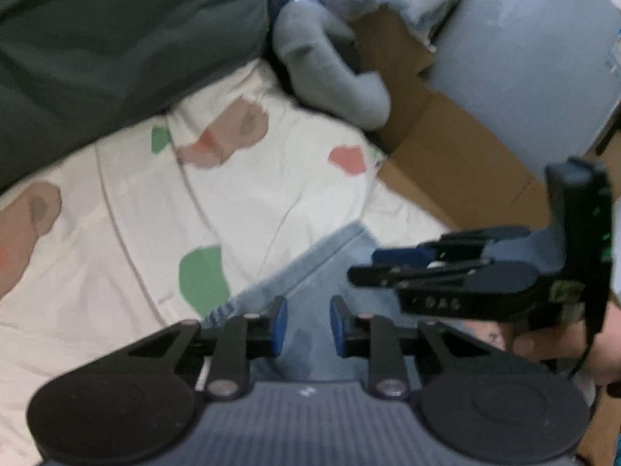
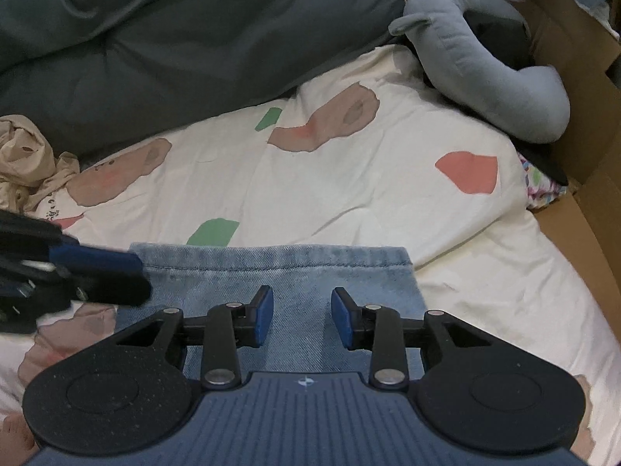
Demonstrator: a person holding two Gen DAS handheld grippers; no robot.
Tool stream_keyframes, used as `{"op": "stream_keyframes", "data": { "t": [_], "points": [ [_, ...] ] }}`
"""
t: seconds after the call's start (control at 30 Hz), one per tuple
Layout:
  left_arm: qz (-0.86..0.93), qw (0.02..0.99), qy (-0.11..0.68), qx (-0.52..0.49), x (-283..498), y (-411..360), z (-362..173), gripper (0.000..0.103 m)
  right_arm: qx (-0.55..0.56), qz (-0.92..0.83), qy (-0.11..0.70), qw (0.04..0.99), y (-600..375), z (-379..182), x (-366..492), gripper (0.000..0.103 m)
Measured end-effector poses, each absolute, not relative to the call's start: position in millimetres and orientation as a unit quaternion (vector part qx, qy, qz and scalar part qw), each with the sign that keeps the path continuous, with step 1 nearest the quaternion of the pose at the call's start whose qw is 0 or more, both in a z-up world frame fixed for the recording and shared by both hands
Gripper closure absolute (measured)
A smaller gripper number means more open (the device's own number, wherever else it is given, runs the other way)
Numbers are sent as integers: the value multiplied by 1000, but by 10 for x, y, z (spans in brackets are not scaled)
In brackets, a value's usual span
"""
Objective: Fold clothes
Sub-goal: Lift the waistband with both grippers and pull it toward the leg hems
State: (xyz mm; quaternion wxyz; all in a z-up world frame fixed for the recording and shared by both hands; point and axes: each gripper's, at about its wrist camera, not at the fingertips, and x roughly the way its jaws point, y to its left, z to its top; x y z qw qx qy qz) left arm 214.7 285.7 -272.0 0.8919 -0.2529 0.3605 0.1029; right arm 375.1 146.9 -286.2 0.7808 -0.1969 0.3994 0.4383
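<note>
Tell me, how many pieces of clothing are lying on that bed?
2 that I can see: a folded blue denim piece right under the grippers, and a crumpled beige garment at the far left by the dark duvet. More may be hidden.

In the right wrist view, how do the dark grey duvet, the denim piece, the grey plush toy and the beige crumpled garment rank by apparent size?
1. dark grey duvet
2. denim piece, though it lies nearest the camera
3. grey plush toy
4. beige crumpled garment, partly cut off at the edge
</note>
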Motion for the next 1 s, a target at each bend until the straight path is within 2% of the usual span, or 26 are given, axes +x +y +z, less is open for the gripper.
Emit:
{"op": "stream_keyframes", "data": {
  "t": [0.1, 0.27, 0.4, 0.53, 0.67, 0.8, 1.0],
  "points": [
    [101, 897, 357, -239, 2116, 2873, -2835, 84, -198, 440, 398, 780, 1516, -2953, 3780, 63],
    [108, 895, 373, -220, 2112, 2928, -3009, 100, -199, 436, 401, 781, 1618, -3114, 3820, 63],
    [101, 890, 383, -225, 2102, 2969, -3171, 100, -215, 433, 401, 778, 1687, -3250, 3794, 63],
    [100, 894, 395, -186, 2145, 2884, -3180, 100, -182, 428, 414, 782, 1643, -3292, 3842, 63],
    [110, 895, 391, -184, 2125, 2839, -3013, 101, -204, 432, 389, 787, 1615, -3190, 3749, 64],
    [89, 907, 367, -186, 2002, 2720, -2833, 99, -182, 440, 376, 795, 1390, -3072, 3681, 64],
    [54, 910, 370, -181, 1992, 2496, -2834, 99, -147, 435, 370, 807, 1093, -3010, 3593, 64]
  ]
}}
